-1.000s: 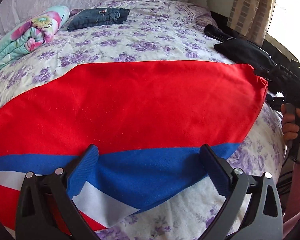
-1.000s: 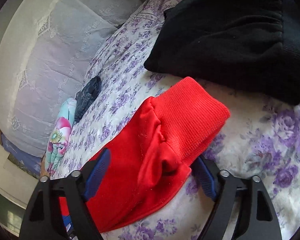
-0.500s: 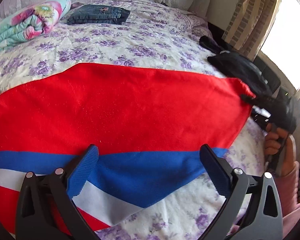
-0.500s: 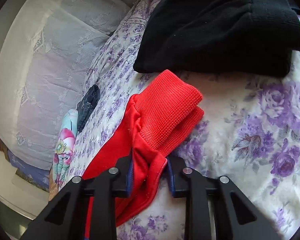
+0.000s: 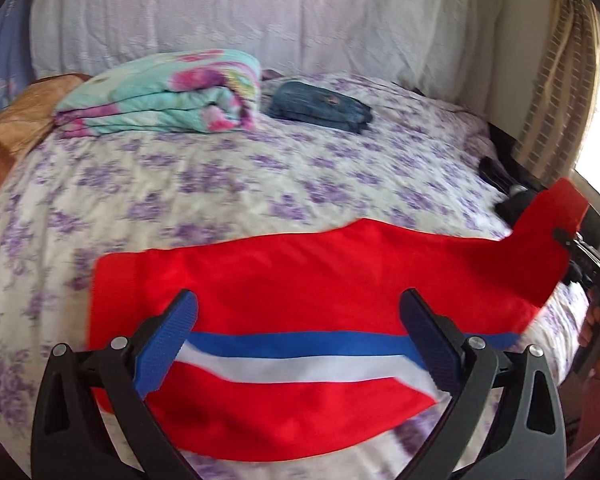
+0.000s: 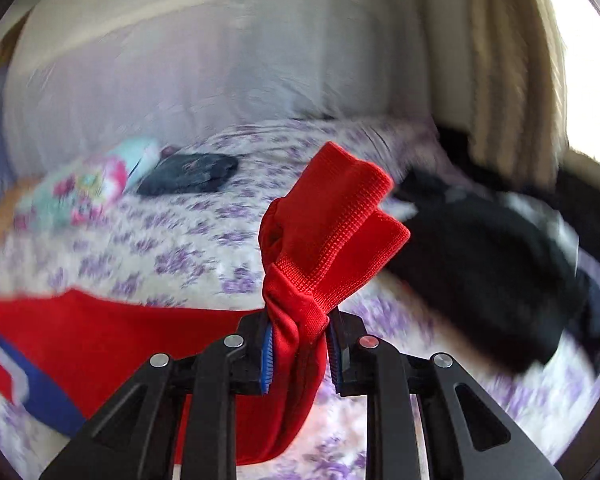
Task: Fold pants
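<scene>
Red pants [image 6: 324, 248] cuff now lifted off bed [image 6: 180, 248], previously flat.

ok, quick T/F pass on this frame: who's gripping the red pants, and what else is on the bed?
1. The right gripper pinches the ribbed cuff end of the red pants; its jaws are closing. True.
2. The left gripper is clamped on the pants. False: its jaws stand wide, nothing pinched.
3. Folded jeans lie beside a rolled floral blanket. True.
4. The pants are plain red. False: a blue and white stripe crosses them.
5. The black garment hangs from the right gripper. False: it lies on the bed.
</scene>
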Motion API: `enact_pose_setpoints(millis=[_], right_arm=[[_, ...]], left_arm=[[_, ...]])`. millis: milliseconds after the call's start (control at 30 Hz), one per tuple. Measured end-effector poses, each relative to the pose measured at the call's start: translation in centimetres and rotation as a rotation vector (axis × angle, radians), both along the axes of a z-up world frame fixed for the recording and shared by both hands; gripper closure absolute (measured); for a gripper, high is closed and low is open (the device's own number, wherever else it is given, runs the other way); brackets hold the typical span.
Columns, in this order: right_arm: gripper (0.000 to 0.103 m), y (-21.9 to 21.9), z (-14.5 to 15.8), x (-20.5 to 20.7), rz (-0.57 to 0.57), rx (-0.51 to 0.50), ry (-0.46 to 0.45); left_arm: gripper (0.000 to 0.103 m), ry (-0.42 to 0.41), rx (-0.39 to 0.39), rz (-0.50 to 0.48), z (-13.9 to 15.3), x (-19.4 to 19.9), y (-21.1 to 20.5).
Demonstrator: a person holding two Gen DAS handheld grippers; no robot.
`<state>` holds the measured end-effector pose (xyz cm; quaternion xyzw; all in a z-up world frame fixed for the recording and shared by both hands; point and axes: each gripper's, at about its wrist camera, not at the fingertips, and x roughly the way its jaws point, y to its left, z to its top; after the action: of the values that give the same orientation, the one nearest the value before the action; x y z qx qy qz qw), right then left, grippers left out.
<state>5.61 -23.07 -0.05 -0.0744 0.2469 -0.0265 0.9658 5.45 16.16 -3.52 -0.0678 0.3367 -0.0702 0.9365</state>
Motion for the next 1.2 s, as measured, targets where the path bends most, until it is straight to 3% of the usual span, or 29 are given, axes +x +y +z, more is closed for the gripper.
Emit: enact_pose_setpoints(millis=[67, 233, 333, 400, 467, 500, 600, 667, 833, 900, 967, 1067, 1200], right_arm=[[0.081, 4.3, -0.2, -0.1, 0.079, -0.173, -0.004], [0.081, 12.5, -3.3, -0.8, 0.249, -0.478, 0.033], [0.078, 15.9, -6.8, -1.4, 0.387, -0.627, 0.154], [0.067, 17.0, -8.2, -2.0, 0.452, -0.661, 0.217], [0.059, 16.6, -7.1, -2.4, 0.490, -0.605, 0.237], [0.053, 16.1, -6.1, -2.4, 0.520, -0.525, 0.267], [0.047, 13.5, -2.1, -1.9, 0.635, -0.146, 0.326], [0.047, 12.7, -0.6, -1.5, 0.635, -0.052, 0.304], [0.051, 14.2, -2.3, -0.2, 0.591, -0.206, 0.306], [0.060, 14.6, -3.5, 0.7, 0.592, -0.227, 0.338], [0.068, 14.4, -4.1, 0.9, 0.594, -0.211, 0.353], [0.095, 13.8, -3.6, 1.2, 0.583, -0.165, 0.350], [0.096, 13.1, -1.5, 0.7, 0.596, -0.082, 0.294]], left_arm=[[0.004, 0.006, -0.020, 0.033, -0.5, -0.1, 1.2], [0.004, -0.005, -0.123, 0.037, -1.4, -0.5, 3.2], [0.004, -0.017, -0.153, 0.022, -1.4, -0.7, 3.6], [0.004, -0.020, -0.178, 0.013, -1.5, -0.7, 3.9], [0.004, -0.027, -0.206, 0.006, -1.6, -0.8, 4.2], [0.004, -0.029, -0.218, 0.004, -1.6, -0.9, 4.4], [0.004, -0.035, -0.247, -0.003, -1.7, -0.9, 4.8], [0.004, -0.039, -0.263, -0.006, -1.8, -0.9, 5.0], [0.004, -0.043, -0.286, -0.009, -1.8, -0.9, 5.3], [0.004, -0.043, -0.292, -0.010, -1.9, -0.9, 5.4], [0.004, -0.041, -0.291, -0.008, -1.9, -0.9, 5.4], [0.004, -0.043, -0.283, -0.007, -1.9, -0.9, 5.3], [0.004, -0.042, -0.287, -0.007, -1.9, -0.8, 5.3]])
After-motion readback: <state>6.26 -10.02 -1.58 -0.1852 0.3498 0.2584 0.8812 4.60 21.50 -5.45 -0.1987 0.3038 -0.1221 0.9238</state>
